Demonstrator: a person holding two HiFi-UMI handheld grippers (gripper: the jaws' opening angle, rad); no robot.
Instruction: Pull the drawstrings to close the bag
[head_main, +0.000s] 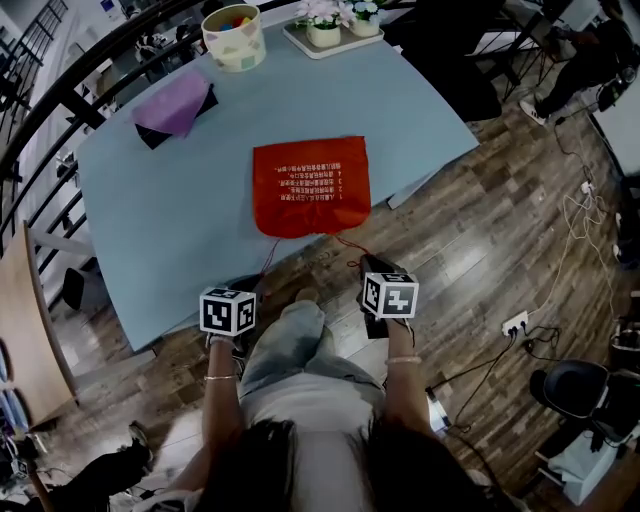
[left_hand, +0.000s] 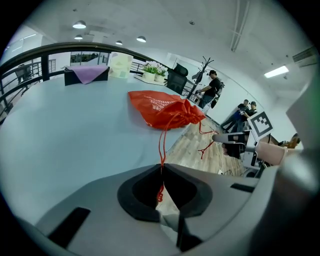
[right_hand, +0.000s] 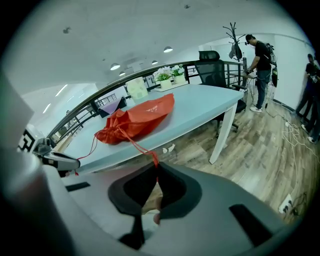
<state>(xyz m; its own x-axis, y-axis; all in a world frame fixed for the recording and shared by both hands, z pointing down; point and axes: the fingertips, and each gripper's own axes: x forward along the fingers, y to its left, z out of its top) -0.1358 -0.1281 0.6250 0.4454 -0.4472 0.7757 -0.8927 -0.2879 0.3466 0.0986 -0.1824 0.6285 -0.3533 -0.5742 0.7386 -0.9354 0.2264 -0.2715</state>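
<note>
A red drawstring bag (head_main: 311, 186) lies flat on the light blue table (head_main: 160, 220), its gathered mouth toward the table's near edge. Two thin red drawstrings run from the mouth out past that edge. My left gripper (head_main: 246, 286) is shut on the left drawstring (left_hand: 161, 145), which enters between its closed jaws. The right gripper (head_main: 372, 266) is shut on the right drawstring (right_hand: 137, 146), pinched at the jaw tips. Both grippers hover off the table, over the floor. In the left gripper view the bag (left_hand: 165, 111) looks bunched at its mouth; the bag (right_hand: 137, 119) also shows in the right gripper view.
At the table's far side stand a pale bucket of coloured items (head_main: 234, 37), a purple cloth on a black box (head_main: 175, 105) and a tray of flower pots (head_main: 333, 30). Wooden floor, cables and a power strip (head_main: 514, 324) lie to the right. People (left_hand: 210, 87) stand in the background.
</note>
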